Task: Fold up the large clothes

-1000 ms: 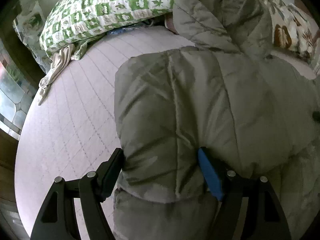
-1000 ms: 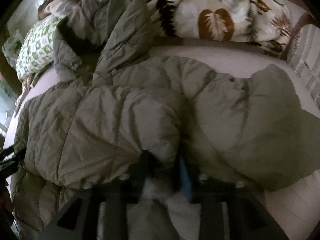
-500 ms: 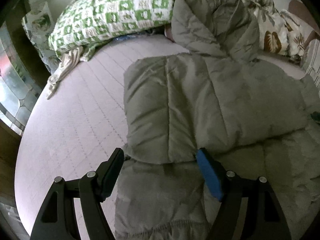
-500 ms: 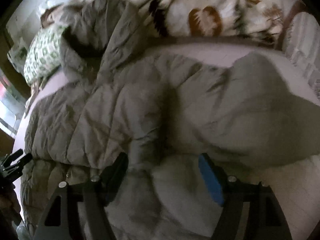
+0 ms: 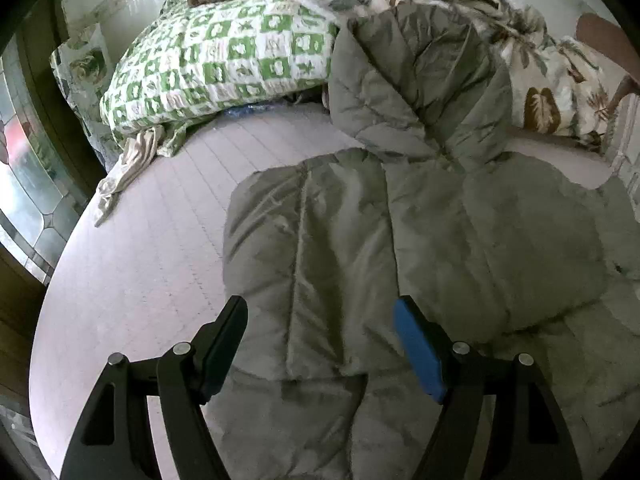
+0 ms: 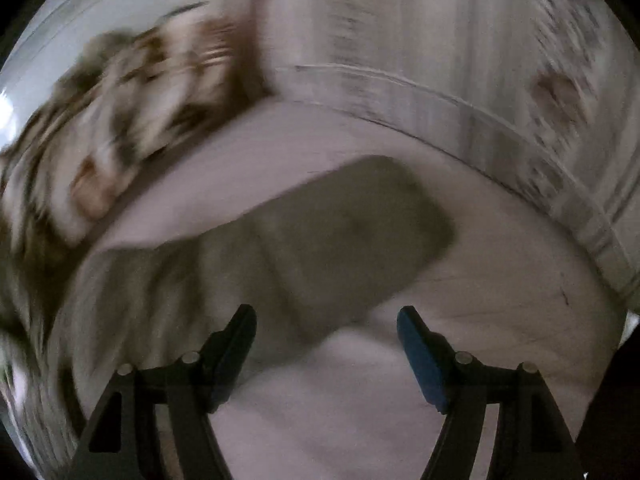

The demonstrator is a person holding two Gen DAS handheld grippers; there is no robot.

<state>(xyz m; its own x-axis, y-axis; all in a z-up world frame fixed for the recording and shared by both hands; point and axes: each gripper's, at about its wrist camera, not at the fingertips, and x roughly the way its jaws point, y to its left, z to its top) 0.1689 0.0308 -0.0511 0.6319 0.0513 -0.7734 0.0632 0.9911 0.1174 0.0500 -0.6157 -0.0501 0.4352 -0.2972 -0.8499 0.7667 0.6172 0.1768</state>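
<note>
Bed (image 5: 132, 280): left gripper (image 5: 320, 344) over olive jacket (image 5: 360, 240), right gripper (image 6: 326, 344) (blurred) alongside; fingers spread, empty.

Pale pink quilted bed (image 5: 152, 264), olive padded jacket (image 5: 400, 248) spread over its centre and 3 o'clock side, green checked pillow (image 5: 224, 64) at 11 o'clock, leaf-print duvet (image 5: 552, 80) bunched at 1 o'clock, beige cloth strip (image 5: 124, 168) trailing at 10 o'clock below the pillow.

The jacket (image 5: 400, 240) is matt olive quilted cloth, puffy and creased. The bed (image 5: 152, 264) wears a smooth pale stitched cover. The pillow (image 5: 224, 64) is crinkled green-checked cloth. The left tongs (image 5: 320, 344) are matt black plastic.
</note>
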